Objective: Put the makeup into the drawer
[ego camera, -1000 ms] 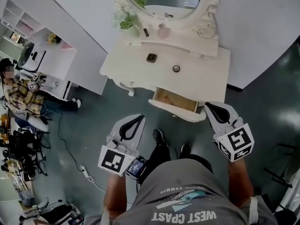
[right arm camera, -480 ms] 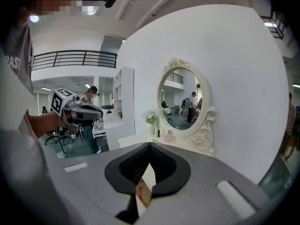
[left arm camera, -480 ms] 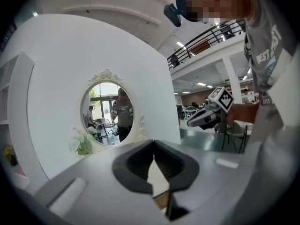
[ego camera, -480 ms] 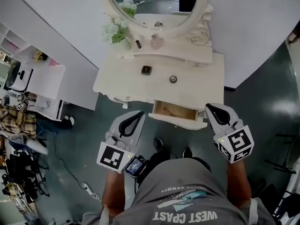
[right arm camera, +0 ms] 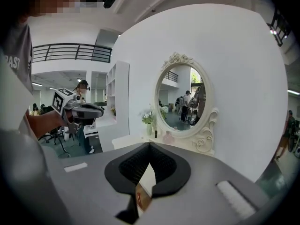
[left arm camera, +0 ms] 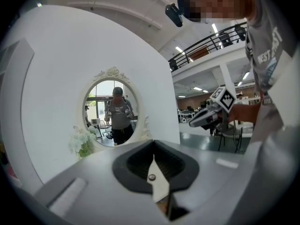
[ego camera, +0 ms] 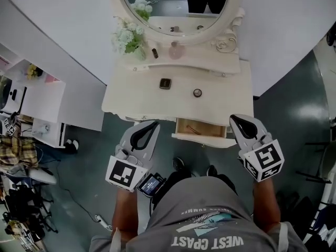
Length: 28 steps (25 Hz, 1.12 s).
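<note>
The cream dressing table (ego camera: 226,91) stands under an oval mirror (ego camera: 173,4). On its top lie a dark square compact (ego camera: 165,83) and a small round compact (ego camera: 197,92). A lipstick (ego camera: 155,53) and a pink bottle (ego camera: 176,50) stand on the back shelf. The drawer (ego camera: 202,129) is pulled out, with a thin stick lying inside. My left gripper (ego camera: 152,124) hovers just left of the drawer front, jaws shut and empty. My right gripper (ego camera: 234,118), shut and empty too, sits at the drawer's right corner. Neither touches the table. The mirror (left arm camera: 112,109) (right arm camera: 185,97) shows in both gripper views.
White flowers (ego camera: 126,35) stand at the shelf's left end. A white shelving unit (ego camera: 31,96) is to the left, with a seated person (ego camera: 13,151) and clutter beyond it. A cable with a power strip (ego camera: 102,222) lies on the grey floor. My shoes (ego camera: 179,164) are below the drawer.
Both grippers have come closer to the dressing table and now flank the open drawer. The table sits more squarely ahead, and the seated person has slid toward the left edge.
</note>
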Available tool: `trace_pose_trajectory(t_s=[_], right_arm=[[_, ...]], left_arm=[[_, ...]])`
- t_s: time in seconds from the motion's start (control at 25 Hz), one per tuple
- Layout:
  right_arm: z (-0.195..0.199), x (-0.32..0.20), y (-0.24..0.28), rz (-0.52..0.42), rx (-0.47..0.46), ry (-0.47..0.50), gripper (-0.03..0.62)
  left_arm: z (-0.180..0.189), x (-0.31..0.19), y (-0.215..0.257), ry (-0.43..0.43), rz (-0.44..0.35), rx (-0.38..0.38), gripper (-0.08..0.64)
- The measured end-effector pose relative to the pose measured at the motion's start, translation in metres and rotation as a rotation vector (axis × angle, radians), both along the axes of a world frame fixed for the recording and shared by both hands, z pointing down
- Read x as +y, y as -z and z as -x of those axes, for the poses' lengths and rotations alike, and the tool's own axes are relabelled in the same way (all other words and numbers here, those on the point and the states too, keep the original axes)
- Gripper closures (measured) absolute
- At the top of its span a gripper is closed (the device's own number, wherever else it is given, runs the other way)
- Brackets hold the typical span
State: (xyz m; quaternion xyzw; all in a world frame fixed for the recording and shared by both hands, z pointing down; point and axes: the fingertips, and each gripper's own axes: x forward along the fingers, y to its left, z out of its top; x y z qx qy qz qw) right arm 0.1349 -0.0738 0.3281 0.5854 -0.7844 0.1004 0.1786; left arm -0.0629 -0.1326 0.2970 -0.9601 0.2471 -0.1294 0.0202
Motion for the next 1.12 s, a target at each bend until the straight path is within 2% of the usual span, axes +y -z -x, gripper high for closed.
trace_pose_trajectory(t_s=[0.28, 0.48, 0.64, 0.8, 0.92, 1.12], right_arm=[[0.023, -0.019, 0.007, 0.005, 0.032, -0.037, 0.591], [0.031, -0.032, 0.007, 0.012, 0.043, -0.037, 0.591], [0.026, -0.047, 0.0, 0.024, 0.042, -0.02, 0.591], [0.017, -0.064, -0.006, 0.025, 0.033, 0.017, 0.591], [0.012, -0.075, -0.011, 0.021, 0.027, 0.061, 0.591], [0.007, -0.103, -0.009, 0.006, 0.017, 0.129, 0.591]], left_arm=[[0.024, -0.027, 0.0, -0.033, 0.01, 0.028, 0.557], [0.037, -0.045, -0.002, -0.027, -0.007, 0.044, 0.557], [0.038, -0.056, -0.012, 0.006, 0.025, 0.031, 0.557], [0.034, -0.065, -0.016, 0.043, 0.015, 0.013, 0.557], [0.031, -0.066, -0.01, 0.087, -0.03, 0.012, 0.557], [0.036, -0.072, -0.007, 0.17, -0.02, -0.002, 0.557]])
